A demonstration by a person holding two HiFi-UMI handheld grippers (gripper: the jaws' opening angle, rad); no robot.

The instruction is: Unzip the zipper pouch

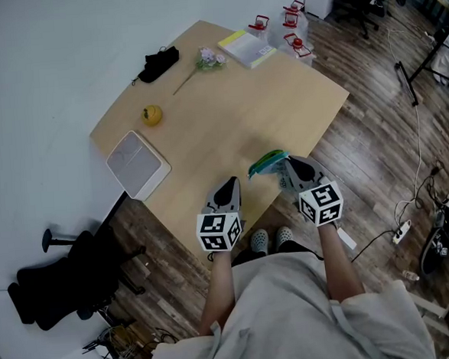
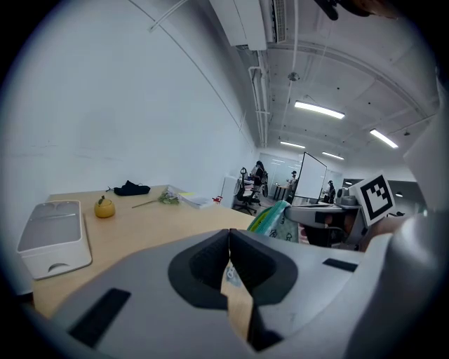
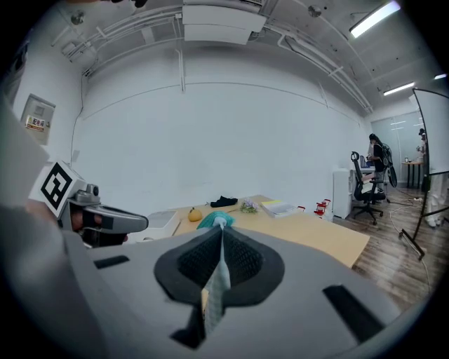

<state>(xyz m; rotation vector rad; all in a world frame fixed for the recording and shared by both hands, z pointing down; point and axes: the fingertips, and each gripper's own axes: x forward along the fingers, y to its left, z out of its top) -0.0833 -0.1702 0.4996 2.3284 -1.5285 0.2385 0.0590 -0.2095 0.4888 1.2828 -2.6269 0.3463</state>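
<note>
**Right gripper view: zipper pouch (image 3: 213,221) clamped in my right gripper (image 3: 220,231), other claw free**

Nearest first: R pads are clenched on thin patterned cloth, squeezed flat btwn them, w/ the teal edge poking up past the tips. Head view puts the pouch off the table (image 1: 229,128), in the air over its near edge. My left gripper (image 2: 229,237) sits just beside it, not touching, jaws pressed together. A pale speck shows low in the gap; can't tell what.

Handling, my guess: light, soft, floppy. It'll sag & twist if only one end is held. Not fragile. The slider pull is prob small & slick, and I can't spot it from any view. Best plan: R pins the cloth close to the zip end, L takes the pull, then draw along the teeth w/ the fabric kept taut.

Farther out, nothing lies near the claws. At the left edge there's a white box (image 1: 137,164), then a yellow fruit (image 1: 152,115). Along the far side: black item (image 1: 159,64), flower sprig (image 1: 210,58), notebook (image 1: 247,47), clear containers (image 1: 294,24) w/ red clips. All are well apart from the pouch, so no obstruction. A black office chair (image 1: 63,282) is on the floor at left.
</note>
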